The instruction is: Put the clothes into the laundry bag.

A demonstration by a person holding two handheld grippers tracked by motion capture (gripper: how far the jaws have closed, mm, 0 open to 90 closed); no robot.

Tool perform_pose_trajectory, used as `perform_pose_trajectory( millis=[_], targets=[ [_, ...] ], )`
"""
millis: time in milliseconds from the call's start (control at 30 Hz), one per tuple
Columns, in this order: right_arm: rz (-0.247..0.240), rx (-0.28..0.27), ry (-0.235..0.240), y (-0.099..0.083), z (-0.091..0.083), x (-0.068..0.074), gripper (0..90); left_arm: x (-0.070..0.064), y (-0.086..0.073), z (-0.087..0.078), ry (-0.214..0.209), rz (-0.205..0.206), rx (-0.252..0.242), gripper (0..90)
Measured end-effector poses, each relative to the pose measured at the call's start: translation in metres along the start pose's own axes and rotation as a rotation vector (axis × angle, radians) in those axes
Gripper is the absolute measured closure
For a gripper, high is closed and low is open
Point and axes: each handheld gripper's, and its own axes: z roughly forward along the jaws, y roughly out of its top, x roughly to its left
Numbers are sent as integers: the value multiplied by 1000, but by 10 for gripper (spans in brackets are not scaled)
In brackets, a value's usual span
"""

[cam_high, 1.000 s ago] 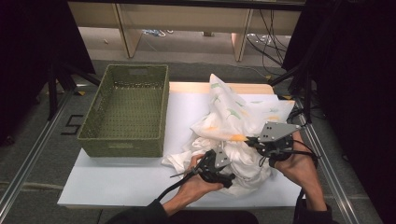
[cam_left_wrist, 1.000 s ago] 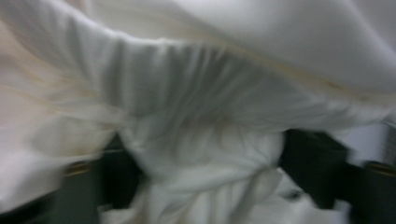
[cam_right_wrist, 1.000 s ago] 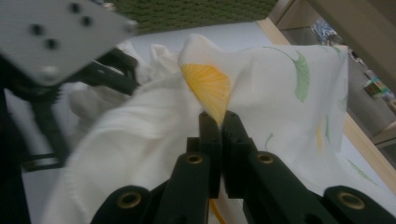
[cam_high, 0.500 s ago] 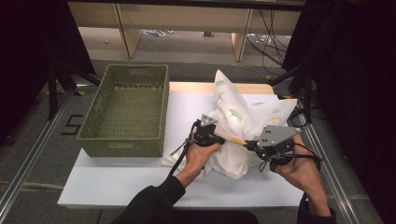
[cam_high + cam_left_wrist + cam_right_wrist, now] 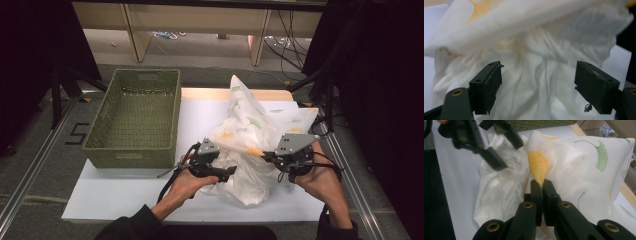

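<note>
A white cloth (image 5: 248, 127) printed with green and yellow leaves lies bunched on the white table top (image 5: 125, 192) and rises to a peak at the back. My right gripper (image 5: 266, 154) is shut on a fold of the cloth (image 5: 574, 162) at a yellow leaf and holds it off the table; the right gripper view shows its jaws (image 5: 541, 182) pressed together on the fabric. My left gripper (image 5: 226, 173) is open at the cloth's near left side. In the left gripper view it (image 5: 537, 75) faces crumpled white cloth (image 5: 536, 50), jaws wide apart with nothing between them.
A green woven basket (image 5: 97, 150) stands on the left of the table, its near wall close to my left hand. A wooden edge (image 5: 210, 93) runs behind the cloth. Metal rails (image 5: 30, 170) flank the table, and cables (image 5: 295, 45) lie on the floor beyond.
My left gripper went forward into the cloth, then drew back toward the near edge. The right gripper kept its hold and the cloth now stands up more bunched.
</note>
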Motion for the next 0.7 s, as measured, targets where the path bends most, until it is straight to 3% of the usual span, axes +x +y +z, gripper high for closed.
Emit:
perform_pose_trajectory(
  millis=[67, 100, 167, 233, 267, 333, 367, 400, 467, 500, 633, 700],
  targets=[
    [2, -1, 2, 0, 0, 0, 895, -8, -8, 7, -16, 40, 28, 190],
    [3, 0, 3, 0, 0, 0, 895, -13, -12, 16, -46, 68, 61, 174],
    [-1, 1, 8, 1, 1, 1, 895, -19, -16, 32, -66, 91, 62, 155],
    [-9, -1, 2, 1, 1, 1, 895, -20, -19, 48, -72, 55, 61, 153],
    [-14, -5, 4, 1, 1, 2, 896, -19, -19, 53, -54, 59, 71, 168],
    [-4, 4, 11, 0, 0, 3, 895, -19, -18, 57, -30, 66, 67, 349],
    [-6, 6, 13, 0, 0, 4, 895, -13, -13, 62, 1, 102, 71, 476],
    [-8, 10, 17, 1, -1, 5, 896, -8, -10, 61, -14, 104, 94, 569],
    [-2, 6, 16, 2, 0, 8, 896, -8, -3, 61, -7, 43, 39, 713],
    [-9, 11, 24, 2, 0, 10, 896, -10, 0, 60, 1, 23, 7, 743],
    [-19, -6, 32, 4, -3, 11, 897, -8, 29, 46, 33, 19, -83, 778],
    [-26, -13, 44, 6, -6, 12, 897, 0, 40, 49, 53, -29, -110, 781]
  ],
)
